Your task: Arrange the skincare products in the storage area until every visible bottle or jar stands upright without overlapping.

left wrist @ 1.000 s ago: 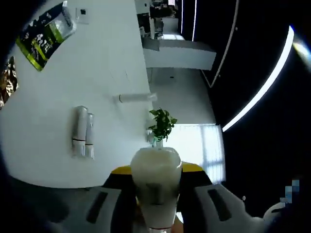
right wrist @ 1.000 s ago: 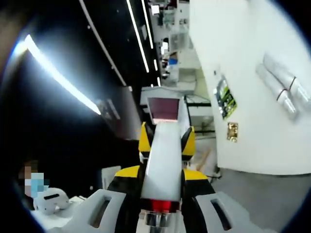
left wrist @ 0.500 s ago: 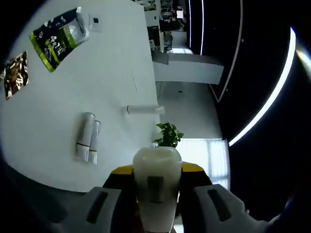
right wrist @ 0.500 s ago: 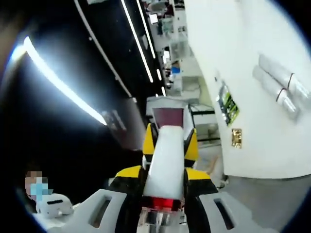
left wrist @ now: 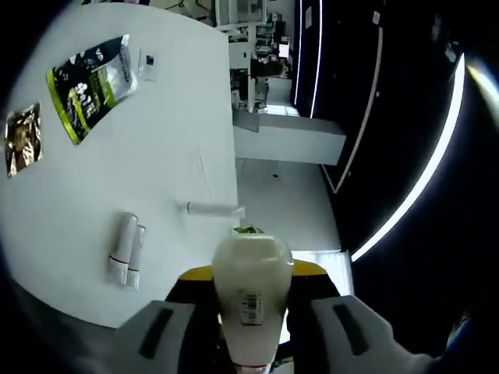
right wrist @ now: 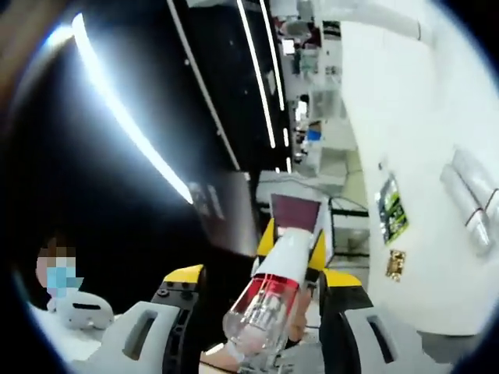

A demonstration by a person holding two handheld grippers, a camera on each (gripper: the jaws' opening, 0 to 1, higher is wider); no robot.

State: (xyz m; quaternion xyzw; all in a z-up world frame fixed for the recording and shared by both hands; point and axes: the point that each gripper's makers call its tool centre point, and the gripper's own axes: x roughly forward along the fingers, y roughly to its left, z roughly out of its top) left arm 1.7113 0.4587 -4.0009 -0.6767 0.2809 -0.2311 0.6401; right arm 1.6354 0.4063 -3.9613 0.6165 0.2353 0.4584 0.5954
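Bottle, milky white (left wrist: 251, 300): rounded shoulders, small barcode label on its facing side; clamped between the left gripper's jaws at 6 o'clock in the left gripper view, long axis running along the jaws.

Tube, white with dark red flat end (right wrist: 288, 249): clear ribbed cap over a red collar at the near end; held between the right gripper's jaws at 6 o'clock in the right gripper view, tilted, far end toward 1 o'clock.

Tubes, pale, two (left wrist: 125, 250): lying flat, side by side and touching, on the white surface at 8 o'clock in the left gripper view.

Tube, slim white (left wrist: 214, 209): lying flat near that surface's edge, close to centre.
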